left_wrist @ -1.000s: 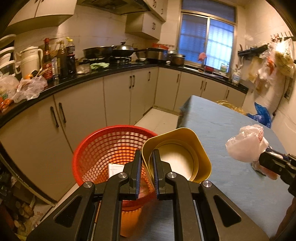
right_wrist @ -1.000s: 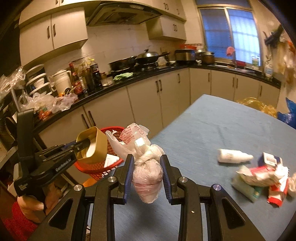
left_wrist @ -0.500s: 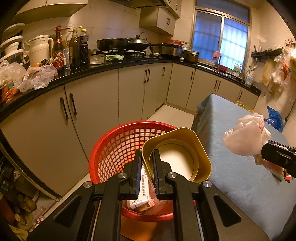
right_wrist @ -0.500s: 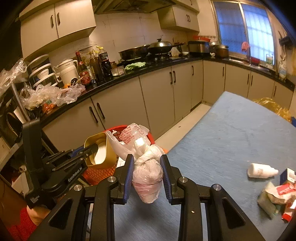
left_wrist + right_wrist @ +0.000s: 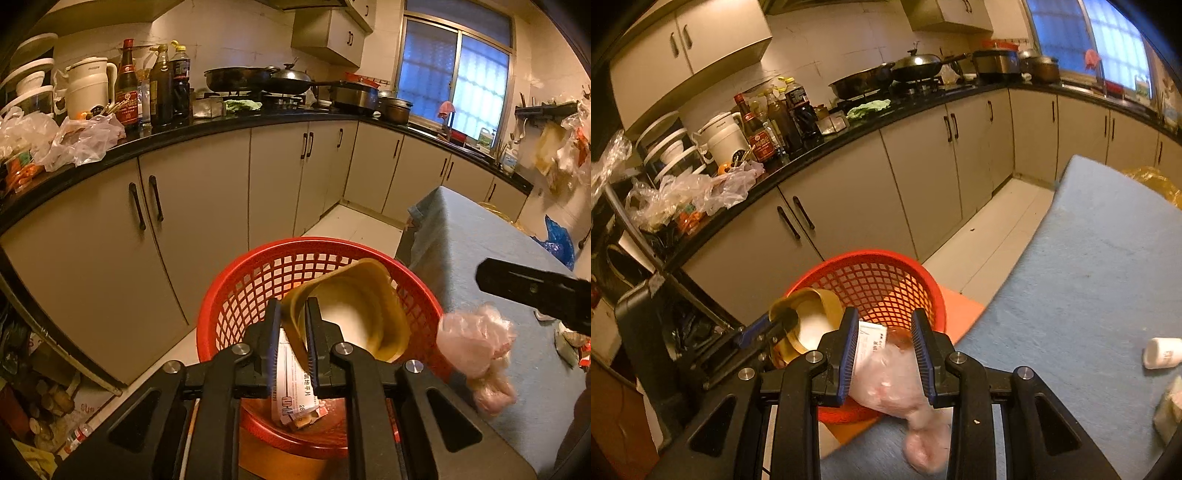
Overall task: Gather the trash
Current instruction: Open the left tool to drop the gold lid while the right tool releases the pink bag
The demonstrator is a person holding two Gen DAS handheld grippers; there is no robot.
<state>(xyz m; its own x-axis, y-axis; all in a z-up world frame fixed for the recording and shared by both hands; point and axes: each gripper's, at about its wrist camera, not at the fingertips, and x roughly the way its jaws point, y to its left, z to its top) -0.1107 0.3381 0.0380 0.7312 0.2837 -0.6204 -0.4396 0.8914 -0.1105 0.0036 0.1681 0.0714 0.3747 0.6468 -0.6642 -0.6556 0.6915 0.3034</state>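
Since a second ago both grippers have moved over the red basket [image 5: 236,314]. The gold tub [image 5: 354,314], upright before, now tips sideways between the left gripper [image 5: 292,339] pads, its wall still pinched as the jaws begin to part. The pink bag [image 5: 886,380] has slid lower in the right gripper [image 5: 884,354], jaws part open around it; motion blur hides whether the pads still grip it. A bottle [image 5: 1161,352] lies cut off on the table [image 5: 1089,277].

Basket [image 5: 236,295] mouth partly blocked by bowl [image 5: 354,306]; table edge [image 5: 436,236] seemingly close.
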